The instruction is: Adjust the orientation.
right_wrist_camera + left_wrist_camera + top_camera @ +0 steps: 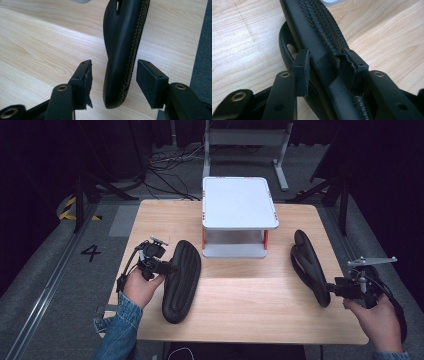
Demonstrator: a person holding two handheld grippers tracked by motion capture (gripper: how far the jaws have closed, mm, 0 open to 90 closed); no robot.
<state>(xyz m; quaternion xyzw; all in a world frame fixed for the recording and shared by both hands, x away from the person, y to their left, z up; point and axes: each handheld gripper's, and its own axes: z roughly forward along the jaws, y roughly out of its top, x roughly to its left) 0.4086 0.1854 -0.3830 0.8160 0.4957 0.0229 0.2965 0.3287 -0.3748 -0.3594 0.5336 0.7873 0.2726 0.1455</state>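
The high view looks forward and down on the light wooden table (pixel 240 290); both gripper views skim close above that tabletop.

Black sandals (pixel 182 280) (pixel 310 267), braided weave; pale wood table (pixel 250 305).

A small white stand (pixel 240 202) with orange legs sits at twelve o'clock on the wooden table (pixel 250 305); beyond it, a grey metal frame (pixel 246 140) stands on the floor; black cables (pixel 167 170) sprawl at eleven o'clock; a painted 4 (pixel 91 252) marks the floor at nine.
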